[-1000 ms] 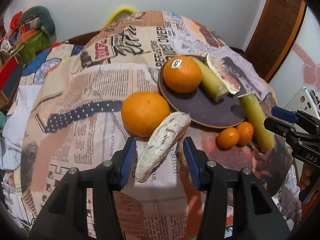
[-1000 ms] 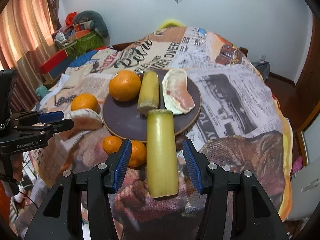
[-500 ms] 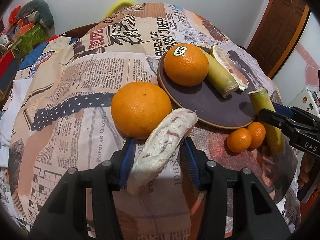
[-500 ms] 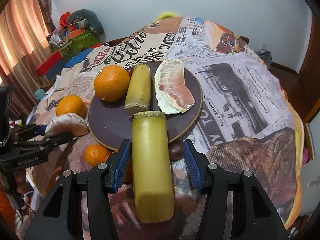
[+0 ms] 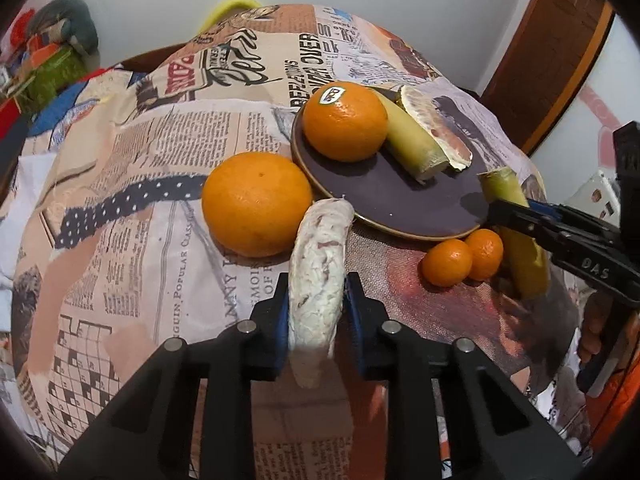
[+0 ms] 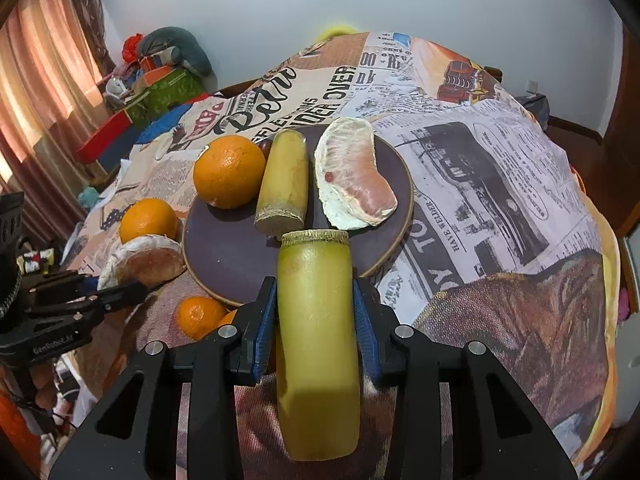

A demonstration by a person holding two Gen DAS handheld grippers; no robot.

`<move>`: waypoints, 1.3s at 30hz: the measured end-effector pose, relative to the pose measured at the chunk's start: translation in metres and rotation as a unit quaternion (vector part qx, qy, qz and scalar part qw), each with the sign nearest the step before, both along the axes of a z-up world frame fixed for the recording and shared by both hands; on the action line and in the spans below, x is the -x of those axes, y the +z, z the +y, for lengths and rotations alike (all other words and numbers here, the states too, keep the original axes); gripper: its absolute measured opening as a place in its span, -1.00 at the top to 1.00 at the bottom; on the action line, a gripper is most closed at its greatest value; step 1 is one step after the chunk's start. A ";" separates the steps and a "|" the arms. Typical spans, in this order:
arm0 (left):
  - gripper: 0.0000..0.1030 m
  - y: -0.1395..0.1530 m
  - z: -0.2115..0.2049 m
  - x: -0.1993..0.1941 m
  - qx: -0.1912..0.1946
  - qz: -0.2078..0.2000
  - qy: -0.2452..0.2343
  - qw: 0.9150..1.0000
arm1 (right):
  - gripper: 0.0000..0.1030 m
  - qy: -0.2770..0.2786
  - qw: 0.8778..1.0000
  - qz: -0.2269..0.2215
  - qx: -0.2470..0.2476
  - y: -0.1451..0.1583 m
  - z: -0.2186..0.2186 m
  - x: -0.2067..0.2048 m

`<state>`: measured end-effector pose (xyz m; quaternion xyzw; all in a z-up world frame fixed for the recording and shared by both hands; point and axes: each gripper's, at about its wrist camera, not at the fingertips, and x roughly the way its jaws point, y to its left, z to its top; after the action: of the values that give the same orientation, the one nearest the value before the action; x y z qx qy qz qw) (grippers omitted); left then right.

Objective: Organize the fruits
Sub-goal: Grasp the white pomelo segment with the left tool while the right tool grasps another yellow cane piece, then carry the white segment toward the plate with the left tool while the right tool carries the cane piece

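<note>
- Farthest left on the newspaper-print tablecloth (image 5: pixel 132 208), a large loose orange (image 5: pixel 256 204) sits just off the rim of the round dark-purple plate (image 5: pixel 384 200); by my reading it is not yet put away.
- Beside it, the left gripper (image 5: pixel 316 312) has its blue pads pressed to both sides of a pale, white-skinned pomelo wedge (image 5: pixel 318 272), whose far tip reaches the plate's edge. It looks gripped and about to go onto the plate, though whether it is already lifted I cannot tell.
- On the plate, three things look settled: a stickered orange (image 5: pixel 345 120), a short yellow-green sugarcane piece (image 5: pixel 412 144) and a peeled pink pomelo segment (image 6: pixel 354 176), lying side by side.
- In front of the plate, two small orange mandarins (image 5: pixel 462 258) rest on the cloth, touching each other and untouched by either tool.
- At the right, the right gripper (image 6: pixel 316 320) is closed onto a second, thicker yellow-green sugarcane length (image 6: pixel 316 340), its cut end right at the plate's near rim.
- Judged so, roughly half is done: three items plated, two in hand, and the loose orange and mandarins left.
</note>
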<state>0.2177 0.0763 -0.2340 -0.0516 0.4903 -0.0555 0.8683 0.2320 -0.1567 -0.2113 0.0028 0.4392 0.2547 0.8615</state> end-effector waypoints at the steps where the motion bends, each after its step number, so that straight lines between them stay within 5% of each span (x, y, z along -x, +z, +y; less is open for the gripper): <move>1: 0.51 0.000 -0.001 -0.002 -0.002 0.001 0.000 1.000 | 0.34 -0.001 1.000 -0.001 -0.002 0.001 -0.001 0.001; 14: 0.55 0.006 -0.001 -0.008 0.002 -0.009 0.015 1.000 | 0.34 -0.018 0.999 -0.027 -0.012 0.020 -0.017 0.015; 39: 0.55 0.064 -0.031 -0.021 0.011 -0.088 -0.013 0.996 | 0.35 -0.007 0.996 -0.083 -0.013 0.056 -0.010 0.007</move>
<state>0.2386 0.0448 -0.1696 -0.0501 0.4123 -0.0763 0.9065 0.2248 -0.1664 -0.1557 -0.0040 0.3629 0.2535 0.8967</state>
